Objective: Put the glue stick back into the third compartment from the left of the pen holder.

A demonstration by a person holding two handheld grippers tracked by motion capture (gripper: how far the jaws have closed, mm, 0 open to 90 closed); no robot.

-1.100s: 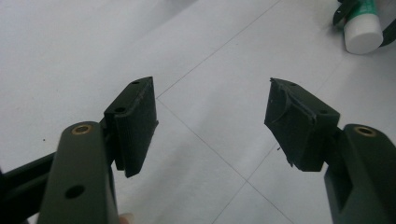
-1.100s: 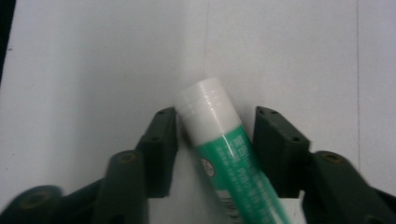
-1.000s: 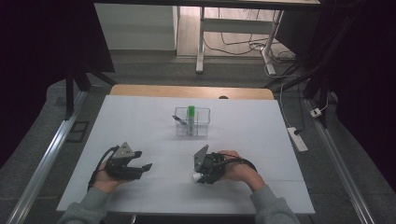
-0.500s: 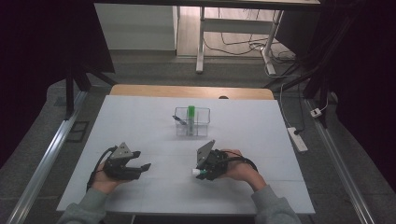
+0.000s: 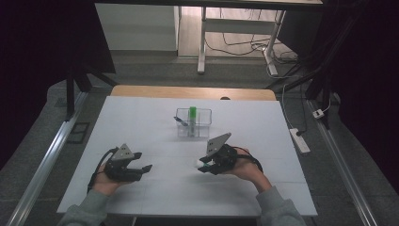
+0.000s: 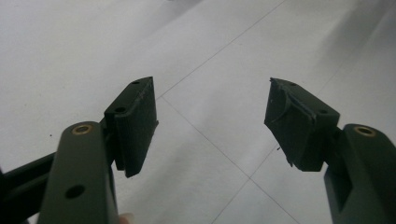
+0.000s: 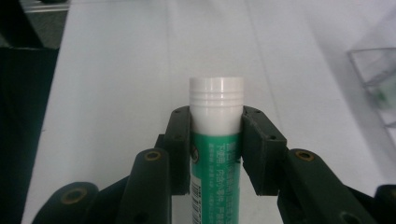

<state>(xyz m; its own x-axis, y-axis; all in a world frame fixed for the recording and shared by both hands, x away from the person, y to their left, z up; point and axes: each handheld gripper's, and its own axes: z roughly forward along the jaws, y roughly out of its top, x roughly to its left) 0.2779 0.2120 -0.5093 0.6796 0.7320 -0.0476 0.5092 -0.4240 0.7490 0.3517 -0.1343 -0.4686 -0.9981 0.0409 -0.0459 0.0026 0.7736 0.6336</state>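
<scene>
A green glue stick with a white cap (image 7: 216,135) is clamped between the jaws of my right gripper (image 7: 215,140); its cap pokes out past the fingertips. In the high view the right gripper (image 5: 203,165) sits at the table's front right, the white cap (image 5: 198,163) pointing left. My left gripper (image 5: 143,161) rests at the front left, open, and in its own view (image 6: 210,126) nothing but white tabletop lies between the jaws. A clear plastic box (image 5: 193,122) at the table's middle holds an upright green stick (image 5: 192,114) and a dark pen-like item (image 5: 181,121).
The white table (image 5: 141,117) has a wooden strip along its far edge. A power strip (image 5: 299,140) lies on the floor to the right. The clear box's corner (image 7: 376,79) appears at the right of the right gripper view.
The right gripper with the glue stick has shifted slightly toward the front and tilted. The left gripper has barely moved.
</scene>
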